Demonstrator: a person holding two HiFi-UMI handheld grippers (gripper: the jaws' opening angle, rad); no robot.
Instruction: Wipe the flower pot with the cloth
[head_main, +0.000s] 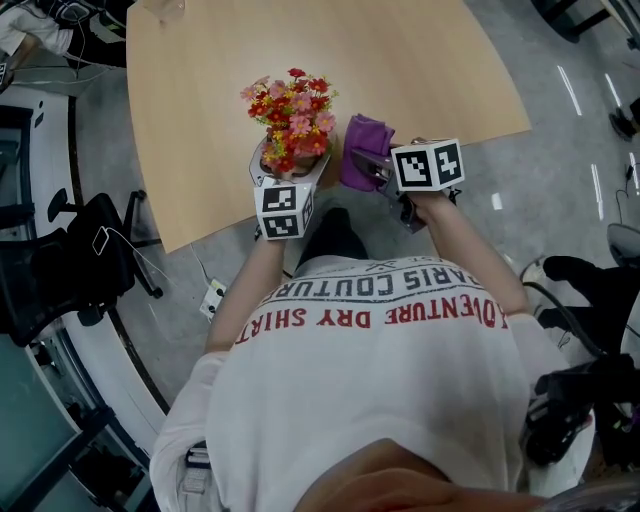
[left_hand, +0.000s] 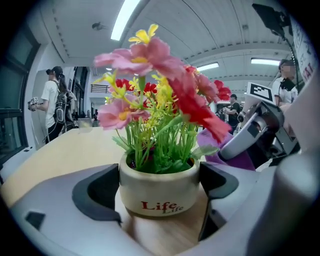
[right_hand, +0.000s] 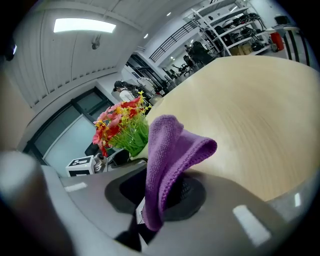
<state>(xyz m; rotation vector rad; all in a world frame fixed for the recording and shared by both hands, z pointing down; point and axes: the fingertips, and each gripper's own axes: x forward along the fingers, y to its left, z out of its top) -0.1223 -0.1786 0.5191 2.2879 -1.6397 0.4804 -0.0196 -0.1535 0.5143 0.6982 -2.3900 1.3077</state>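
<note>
flower pot (left_hand: 157, 197) on wooden table (head_main: 420, 70), clamped by left gripper (left_hand: 159, 185) jaws; right gripper (right_hand: 161, 194) jaws pinch cloth (right_hand: 170, 145).

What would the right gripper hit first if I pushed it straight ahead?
Nothing, it seems: past the purple cloth in its jaws, the right gripper faces bare table. The flower pot stands off to its left, so it would likely miss it.

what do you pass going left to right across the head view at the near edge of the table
black office chair → flower pot → purple cloth
</note>
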